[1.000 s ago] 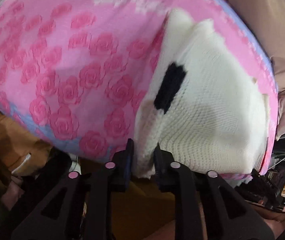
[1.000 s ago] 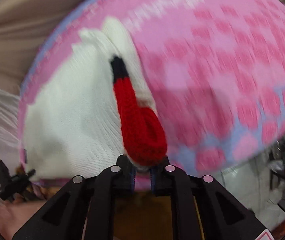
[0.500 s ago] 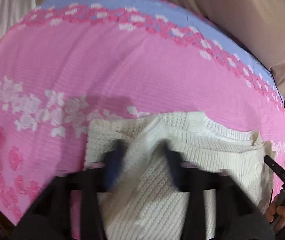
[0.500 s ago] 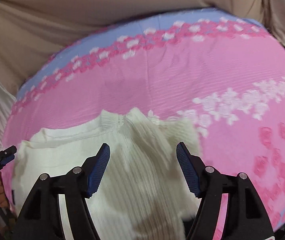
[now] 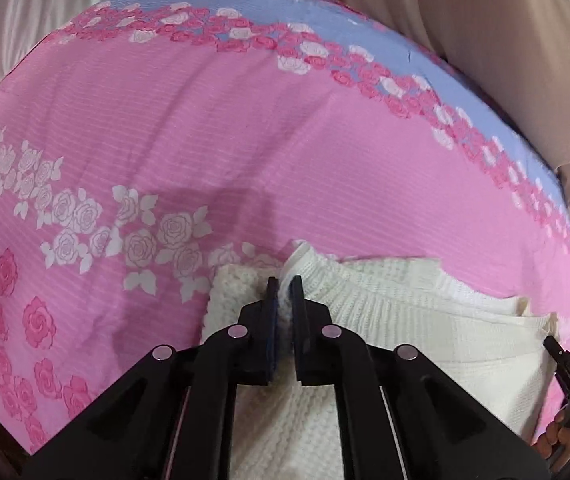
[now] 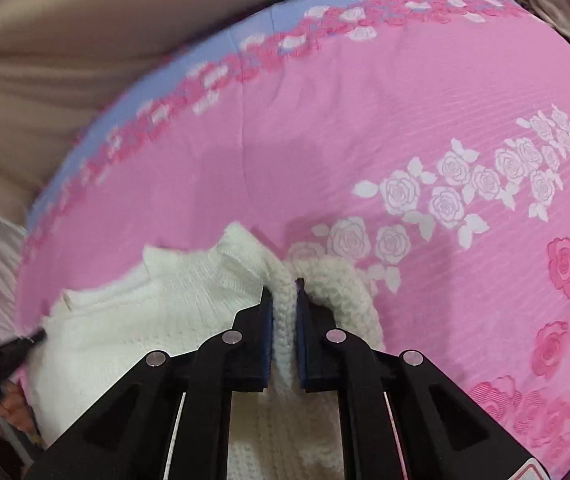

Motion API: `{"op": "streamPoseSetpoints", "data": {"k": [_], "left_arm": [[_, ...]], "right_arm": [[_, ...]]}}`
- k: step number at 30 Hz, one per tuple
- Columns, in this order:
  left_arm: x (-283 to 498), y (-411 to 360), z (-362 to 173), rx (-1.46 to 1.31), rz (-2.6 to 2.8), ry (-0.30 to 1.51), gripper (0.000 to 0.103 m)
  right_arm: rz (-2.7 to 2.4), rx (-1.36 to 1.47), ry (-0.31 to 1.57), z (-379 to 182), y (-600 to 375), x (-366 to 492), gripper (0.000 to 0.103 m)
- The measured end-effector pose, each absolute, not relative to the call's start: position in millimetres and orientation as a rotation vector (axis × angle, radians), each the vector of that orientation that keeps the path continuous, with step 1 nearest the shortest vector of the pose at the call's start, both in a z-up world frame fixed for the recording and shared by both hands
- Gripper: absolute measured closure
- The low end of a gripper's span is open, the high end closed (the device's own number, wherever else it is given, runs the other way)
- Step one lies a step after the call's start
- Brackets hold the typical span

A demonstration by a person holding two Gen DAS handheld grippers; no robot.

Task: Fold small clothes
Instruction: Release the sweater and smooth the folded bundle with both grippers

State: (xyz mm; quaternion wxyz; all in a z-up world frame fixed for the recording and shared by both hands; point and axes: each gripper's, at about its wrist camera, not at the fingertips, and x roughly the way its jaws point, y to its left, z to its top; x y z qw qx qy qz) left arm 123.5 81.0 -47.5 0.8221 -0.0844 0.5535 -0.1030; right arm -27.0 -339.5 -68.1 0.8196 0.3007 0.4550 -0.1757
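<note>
The white knit garment [image 5: 405, 320] is lying on the pink rose-print cloth [image 5: 245, 140], bunched at its far edge. A ridge of knit is being pinched by the left gripper [image 5: 283, 292] and another by the right gripper [image 6: 285, 292] — both jaws are closed on the fabric. For a clean fold, both pinches are best carried together and level — otherwise the loose knit is likely being dragged askew.

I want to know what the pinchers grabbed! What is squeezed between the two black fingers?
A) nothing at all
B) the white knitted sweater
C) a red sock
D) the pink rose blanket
B: both the left gripper and the right gripper are shut on a bunched fold of the white knitted sweater, which lies on the pink rose blanket.
</note>
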Motion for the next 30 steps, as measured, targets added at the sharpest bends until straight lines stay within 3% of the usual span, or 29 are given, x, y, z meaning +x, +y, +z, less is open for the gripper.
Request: {"op": "streamPoseSetpoints", "data": {"k": [3, 7, 12, 14, 17, 23, 24, 25, 27, 30], "left_arm": [[101.5, 86.6, -9.3, -0.146, -0.195, 1.080, 0.094], [64.7, 57.9, 12.4, -0.091, -0.328, 1.071, 0.080], [47.1, 21.4, -38.3, 0.036, -0.398, 1.235, 0.078], [49.6, 42.0, -42.7, 0.026, -0.338, 1.235, 0.079], [55.7, 86.6, -45.9, -0.022, -0.271, 1.230, 0.084], [56.9, 98.5, -35.1, -0.052, -0.237, 1.197, 0.089], [58.8, 90.6, -24.8, -0.070, -0.249, 1.165, 0.088], [61.5, 82.8, -17.1, -0.073, -0.256, 1.138, 0.081], [75.7, 64.8, -11.1, -0.052, -0.259, 1.120, 0.071], [109.6, 46.7, -37.6, 0.014, -0.216, 1.157, 0.070]], "right_arm": [[-0.383, 0.633, 0.894, -34.5, -326.0, -38.1, 0.083], [-0.223, 0.508, 0.869, 7.9, -263.8, -44.7, 0.083], [0.190, 0.423, 1.076, -31.8, -132.8, -13.8, 0.083], [0.225, 0.271, 1.172, -54.5, -105.1, -8.7, 0.096], [0.037, 0.308, 1.143, -62.7, -164.3, -32.8, 0.103], [-0.388, 0.631, 1.023, -59.8, -327.2, -121.1, 0.103], [-0.408, 0.641, 1.014, -55.6, -331.2, -122.9, 0.102], [-0.429, 0.629, 0.996, -46.2, -329.0, -121.5, 0.087], [-0.368, 0.604, 0.952, -26.2, -311.3, -102.1, 0.087], [-0.245, 0.583, 0.959, -21.9, -284.2, -54.1, 0.086]]}}
